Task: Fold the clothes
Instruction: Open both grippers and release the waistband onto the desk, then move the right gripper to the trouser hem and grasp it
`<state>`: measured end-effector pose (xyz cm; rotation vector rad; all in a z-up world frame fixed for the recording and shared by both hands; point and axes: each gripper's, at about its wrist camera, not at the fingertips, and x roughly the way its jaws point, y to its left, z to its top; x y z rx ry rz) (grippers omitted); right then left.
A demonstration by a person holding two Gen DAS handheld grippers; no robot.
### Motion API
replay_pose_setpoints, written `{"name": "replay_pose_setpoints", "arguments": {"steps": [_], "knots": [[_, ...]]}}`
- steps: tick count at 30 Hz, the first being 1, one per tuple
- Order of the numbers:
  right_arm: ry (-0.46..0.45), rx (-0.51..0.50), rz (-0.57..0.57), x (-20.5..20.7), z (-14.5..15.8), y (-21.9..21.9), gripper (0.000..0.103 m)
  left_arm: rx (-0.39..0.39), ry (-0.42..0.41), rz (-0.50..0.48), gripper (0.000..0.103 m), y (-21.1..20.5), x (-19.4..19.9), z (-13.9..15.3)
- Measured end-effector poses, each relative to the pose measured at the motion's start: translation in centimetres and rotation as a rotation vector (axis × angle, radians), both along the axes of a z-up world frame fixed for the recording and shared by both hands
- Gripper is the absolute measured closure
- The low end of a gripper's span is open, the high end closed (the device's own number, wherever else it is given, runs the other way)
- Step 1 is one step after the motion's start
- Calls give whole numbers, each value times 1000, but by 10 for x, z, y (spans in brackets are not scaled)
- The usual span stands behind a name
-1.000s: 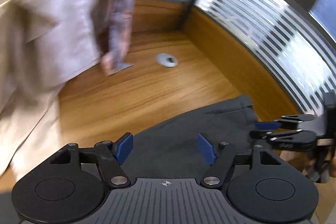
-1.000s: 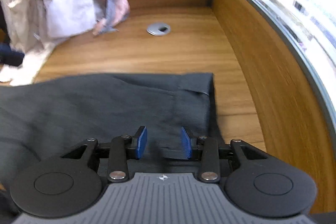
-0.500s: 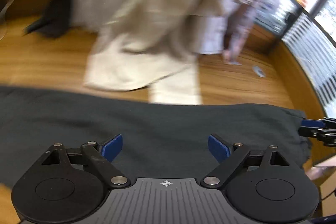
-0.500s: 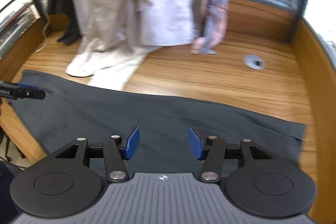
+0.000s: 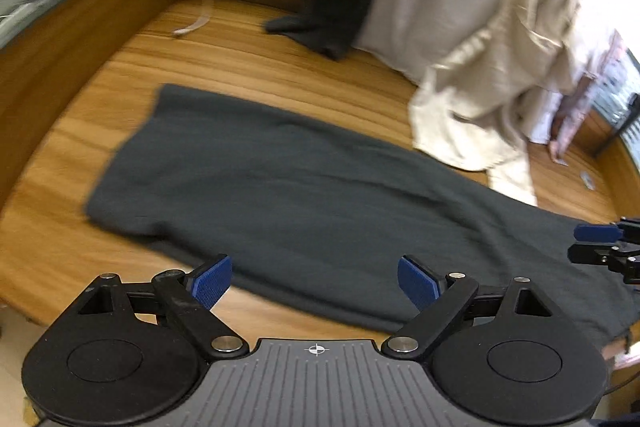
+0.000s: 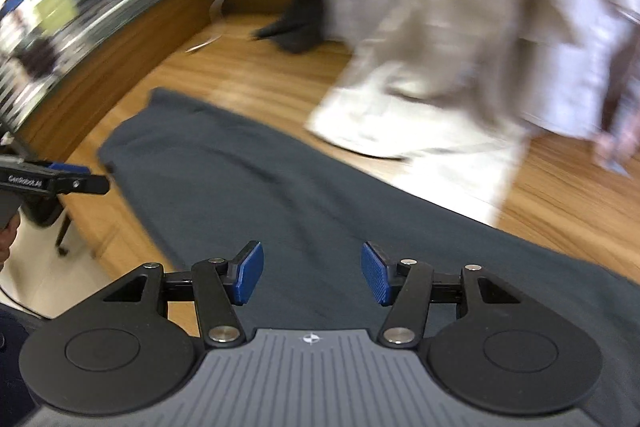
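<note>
Left wrist view: dark grey garment (image 5: 304,195) flat along wooden surface (image 5: 240,67). Beige clothes (image 5: 480,39) hang behind, hems touching it. Left gripper (image 5: 316,283) and right gripper (image 6: 312,275) jaws wide apart, empty.

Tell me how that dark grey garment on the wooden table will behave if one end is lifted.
The dark grey garment lies flat with soft ripples, so it is probably floppy and will drape and sag from a pinch. It likely drags along the smooth wooden table rather than holding shape. Both grippers are open, nothing pinning it.
</note>
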<state>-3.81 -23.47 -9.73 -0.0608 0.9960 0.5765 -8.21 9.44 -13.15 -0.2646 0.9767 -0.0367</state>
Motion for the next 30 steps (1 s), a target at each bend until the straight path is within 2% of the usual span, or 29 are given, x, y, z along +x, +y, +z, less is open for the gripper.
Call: {"name": "replay_pose_setpoints", "arguments": {"steps": [8, 13, 18, 23, 30], "knots": [[-2, 11, 218, 20, -9, 142, 42, -34, 28, 139, 10, 79, -27, -4], [-40, -25, 372, 27, -18, 232, 43, -26, 14, 147, 10, 107, -35, -2], [-78, -77, 500, 30, -32, 302, 48, -1, -3, 155, 10, 126, -42, 1], [-115, -130, 628, 32, -46, 372, 64, -19, -5, 186, 10, 144, -56, -2], [-158, -237, 729, 25, -68, 421, 64, -29, 12, 223, 10, 160, -68, -8]]}}
